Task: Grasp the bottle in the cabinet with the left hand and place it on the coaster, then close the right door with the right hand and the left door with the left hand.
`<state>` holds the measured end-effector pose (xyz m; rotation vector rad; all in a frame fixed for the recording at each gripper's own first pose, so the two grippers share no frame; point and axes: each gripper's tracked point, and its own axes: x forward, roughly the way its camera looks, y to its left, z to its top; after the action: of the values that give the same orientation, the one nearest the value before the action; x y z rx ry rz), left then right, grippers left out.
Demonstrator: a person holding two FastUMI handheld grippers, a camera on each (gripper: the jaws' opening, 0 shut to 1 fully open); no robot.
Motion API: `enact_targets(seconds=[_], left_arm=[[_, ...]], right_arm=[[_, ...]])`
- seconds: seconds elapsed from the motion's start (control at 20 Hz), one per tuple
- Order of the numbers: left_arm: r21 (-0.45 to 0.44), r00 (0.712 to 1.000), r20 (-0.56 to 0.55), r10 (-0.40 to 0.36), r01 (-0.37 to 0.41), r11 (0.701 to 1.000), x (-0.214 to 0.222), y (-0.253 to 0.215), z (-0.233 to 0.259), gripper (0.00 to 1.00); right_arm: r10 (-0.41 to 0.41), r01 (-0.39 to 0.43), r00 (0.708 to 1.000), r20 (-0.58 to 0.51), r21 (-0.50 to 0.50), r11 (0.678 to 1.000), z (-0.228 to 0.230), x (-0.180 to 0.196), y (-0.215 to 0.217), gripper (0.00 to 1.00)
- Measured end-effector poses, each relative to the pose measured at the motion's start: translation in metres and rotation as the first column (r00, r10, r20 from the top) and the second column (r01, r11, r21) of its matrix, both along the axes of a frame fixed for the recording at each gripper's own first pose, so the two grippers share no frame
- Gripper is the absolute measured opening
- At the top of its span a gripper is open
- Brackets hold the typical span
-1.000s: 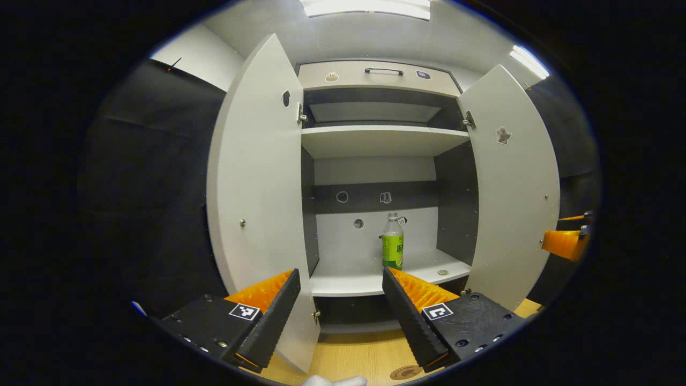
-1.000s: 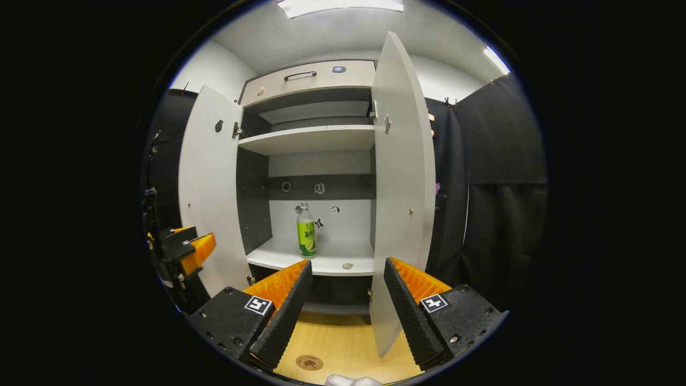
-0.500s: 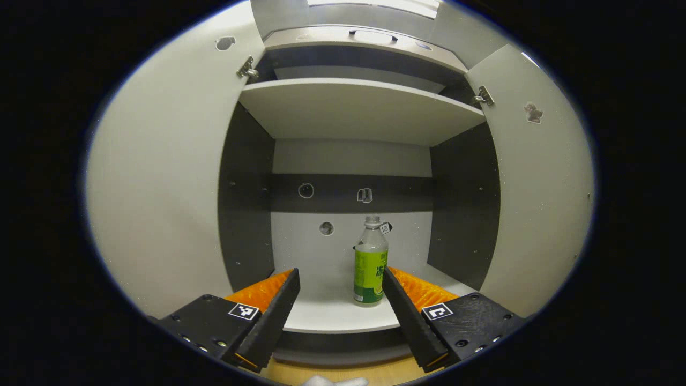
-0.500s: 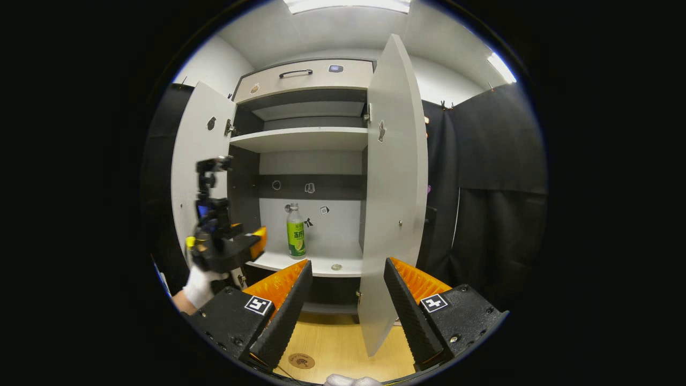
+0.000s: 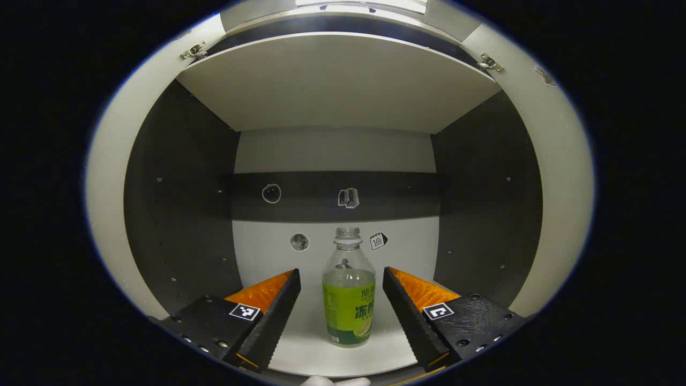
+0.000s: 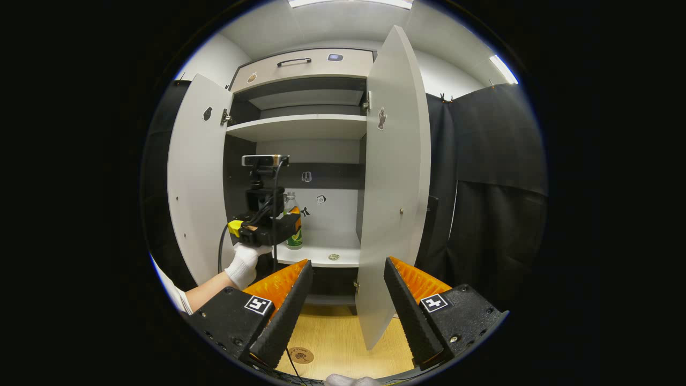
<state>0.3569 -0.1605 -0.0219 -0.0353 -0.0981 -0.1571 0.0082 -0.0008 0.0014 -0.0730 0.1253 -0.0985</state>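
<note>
A clear plastic bottle with a green label (image 5: 349,300) stands upright on the pale lower shelf (image 5: 305,351) of a tall grey cabinet, near the shelf's front edge. In the left gripper view, the left hand-held gripper (image 5: 341,311) is inside the cabinet with its two fingers spread wide, one on each side of the bottle and neither touching it. Behind the bottle, small stickers dot the cabinet's back panel (image 5: 335,147). In the right gripper view, the right hand-held gripper (image 6: 348,313) hangs in front of the cabinet, its fingers parted and holding nothing. Both cabinet doors are swung open: the white left door (image 6: 195,177) and the white right door (image 6: 394,182). A white-gloved hand (image 6: 244,264) holds the left hand-held gripper at the bottle. In front of the cabinet, a round brown coaster (image 6: 302,355) lies on the light wooden table (image 6: 337,343).
</note>
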Motion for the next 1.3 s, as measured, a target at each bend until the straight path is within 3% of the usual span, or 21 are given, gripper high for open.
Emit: enact_targets(seconds=[0.45,0.55,0.6,0.9,0.95,1.3], left_arm=[[0.004,0.998,-0.067,0.017,-0.017,1.0,0.041,-0.013,-0.032,0.94],[0.003,0.997,-0.072,0.03,-0.03,1.0,0.043,-0.009,-0.033,0.78],[-0.007,0.997,-0.068,0.026,-0.027,1.0,0.038,-0.008,-0.028,0.76],[-0.003,0.998,0.051,-0.044,0.044,0.999,-0.038,0.009,0.019,0.71],[-0.003,0.996,0.065,-0.055,0.055,0.998,-0.058,0.013,0.026,0.74],[0.012,0.984,0.089,-0.155,0.154,0.988,-0.182,0.029,-0.004,0.74]], right_arm=[[-0.017,0.017,1.0,-0.022,-0.011,1.0,-0.005,-0.004,-0.009,0.83],[-0.019,0.019,0.999,-0.026,-0.005,1.0,-0.006,-0.006,-0.01,0.83],[-0.022,0.022,1.0,-0.022,-0.002,1.0,-0.005,-0.007,-0.011,0.83],[-0.016,0.016,1.0,-0.012,0.004,1.0,-0.006,-0.016,-0.011,0.83],[-0.014,0.014,1.0,-0.011,0.0,1.0,-0.009,-0.018,-0.01,0.83],[0.002,-0.001,0.999,-0.033,0.035,0.999,-0.031,-0.03,-0.009,0.83]])
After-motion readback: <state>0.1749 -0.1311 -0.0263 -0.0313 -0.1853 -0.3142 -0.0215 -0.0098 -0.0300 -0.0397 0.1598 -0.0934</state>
